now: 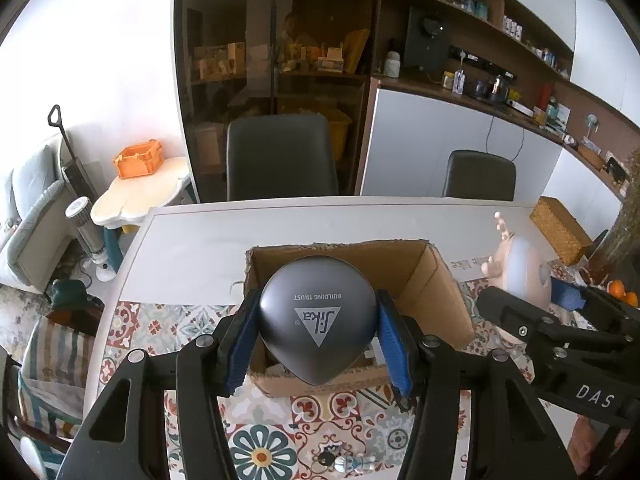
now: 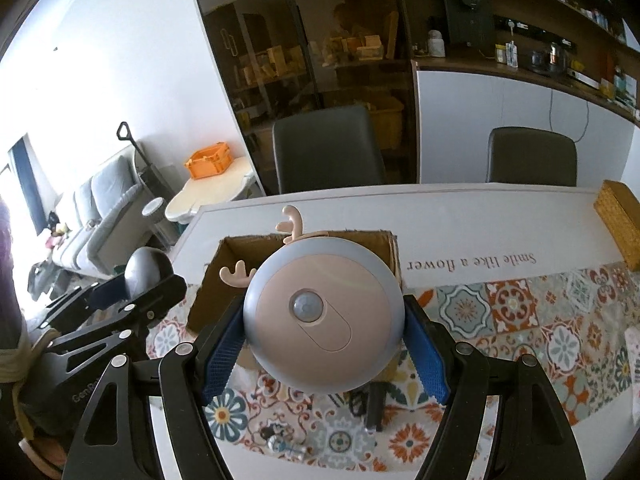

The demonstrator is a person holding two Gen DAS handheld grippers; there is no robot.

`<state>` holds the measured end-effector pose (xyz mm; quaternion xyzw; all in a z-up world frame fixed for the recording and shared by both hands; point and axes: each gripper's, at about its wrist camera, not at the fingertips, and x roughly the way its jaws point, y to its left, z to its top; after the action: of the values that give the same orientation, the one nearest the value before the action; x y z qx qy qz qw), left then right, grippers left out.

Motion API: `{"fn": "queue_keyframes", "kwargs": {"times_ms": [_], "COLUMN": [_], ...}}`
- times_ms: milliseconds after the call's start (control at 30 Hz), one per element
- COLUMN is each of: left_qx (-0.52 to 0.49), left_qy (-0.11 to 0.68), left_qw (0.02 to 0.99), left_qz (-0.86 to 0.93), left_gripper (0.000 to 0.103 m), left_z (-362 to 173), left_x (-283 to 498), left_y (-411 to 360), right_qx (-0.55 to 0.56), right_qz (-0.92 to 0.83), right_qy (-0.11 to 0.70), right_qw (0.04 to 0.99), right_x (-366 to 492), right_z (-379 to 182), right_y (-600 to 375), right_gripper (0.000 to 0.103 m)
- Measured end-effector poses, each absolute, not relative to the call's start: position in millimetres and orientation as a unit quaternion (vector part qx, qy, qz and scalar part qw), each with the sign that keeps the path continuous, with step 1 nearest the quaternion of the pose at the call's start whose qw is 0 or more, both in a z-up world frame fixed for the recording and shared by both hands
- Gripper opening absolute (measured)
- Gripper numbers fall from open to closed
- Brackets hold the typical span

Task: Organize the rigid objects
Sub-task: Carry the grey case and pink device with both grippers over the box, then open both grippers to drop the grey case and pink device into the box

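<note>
Left gripper (image 1: 318, 338) clenched on a dark rounded Sika case (image 1: 318, 320) over the cardboard box (image 1: 436, 280), right gripper (image 2: 324, 344) grasping a pink antlered night light (image 2: 322, 316) — sensor face visible only in the right wrist view, small figurine (image 2: 282, 444) near the table's (image 2: 500, 220) front edge.

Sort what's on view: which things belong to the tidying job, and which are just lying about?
Job:
- grey Sika ball, held in left gripper
- antlered pink lamp, held in right gripper
- cardboard box
- small figurine on the tablecloth

Lying about:
- wicker box
- orange crate
- chairs
</note>
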<state>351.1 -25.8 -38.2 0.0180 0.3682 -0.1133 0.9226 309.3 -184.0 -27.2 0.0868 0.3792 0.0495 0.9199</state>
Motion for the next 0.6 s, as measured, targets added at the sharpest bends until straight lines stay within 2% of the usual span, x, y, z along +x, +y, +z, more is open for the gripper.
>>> {"fn": "queue_keyframes", "kwargs": {"times_ms": [600], "left_qx": [0.053], "left_qy": [0.467], "left_qw": [0.879], "left_qz": [-0.085], "left_gripper": [0.055], "left_z": [-91], "left_x": [419], "left_y": [-51], "right_qx": [0.064], "right_qz": [0.022], "right_qy": [0.437], "right_qw": [0.897], "right_x": [368], "right_z": [-59], "right_y": [-192], "right_gripper": [0.075]}}
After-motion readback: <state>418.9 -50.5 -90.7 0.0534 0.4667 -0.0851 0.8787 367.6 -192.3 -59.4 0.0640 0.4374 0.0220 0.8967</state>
